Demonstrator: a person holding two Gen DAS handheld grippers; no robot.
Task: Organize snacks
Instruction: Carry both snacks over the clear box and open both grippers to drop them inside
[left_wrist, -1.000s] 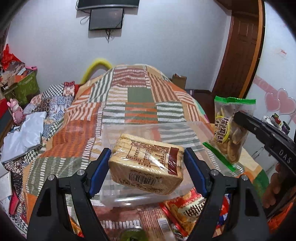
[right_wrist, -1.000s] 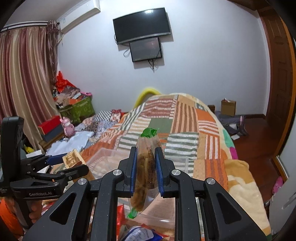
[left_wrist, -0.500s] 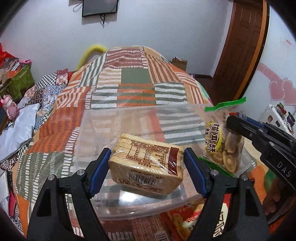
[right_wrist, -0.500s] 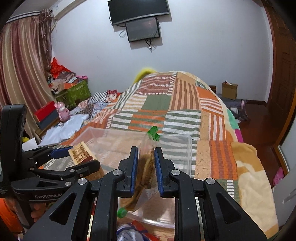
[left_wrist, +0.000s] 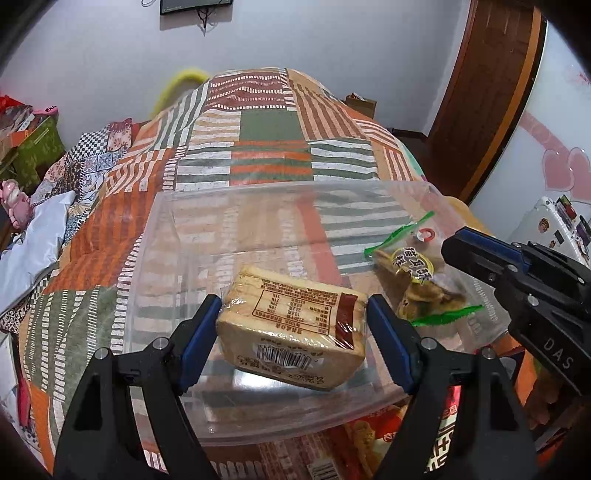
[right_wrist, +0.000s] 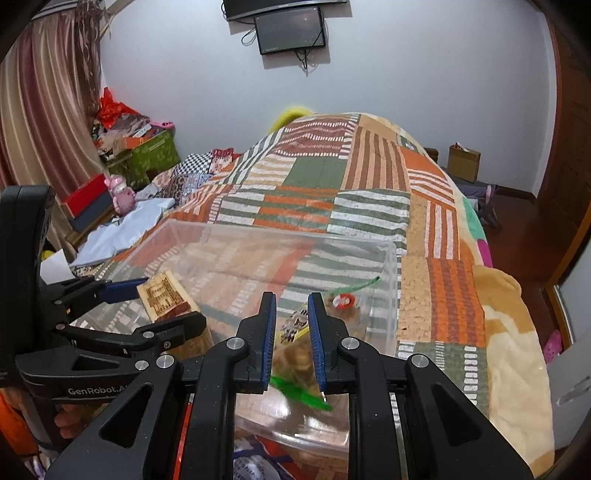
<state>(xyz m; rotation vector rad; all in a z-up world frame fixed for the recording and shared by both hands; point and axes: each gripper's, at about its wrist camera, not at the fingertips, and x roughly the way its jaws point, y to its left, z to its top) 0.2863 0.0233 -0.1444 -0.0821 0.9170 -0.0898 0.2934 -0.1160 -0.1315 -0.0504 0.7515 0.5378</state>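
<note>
My left gripper (left_wrist: 293, 314) is shut on a wrapped tan cake pack (left_wrist: 291, 326) with a printed label and holds it above the clear plastic bin (left_wrist: 177, 206) on the bed. The pack also shows in the right wrist view (right_wrist: 166, 299). A clear bag of biscuits with green edges (left_wrist: 417, 284) lies tilted inside the bin at its right side. My right gripper (right_wrist: 291, 321) has its jaws parted a little around the bag (right_wrist: 295, 347), no longer pressing it.
The bin stands on a patchwork quilt (left_wrist: 269, 125) in orange, green and white. Red snack packets (left_wrist: 373, 450) lie in front of the bin. Clothes and boxes (right_wrist: 129, 147) pile at the left. A wooden door (left_wrist: 487, 92) is at the right.
Both grippers moved forward and down over the bin. The right gripper opened a little and the biscuit bag dropped from upright to lying tilted in the bin.
</note>
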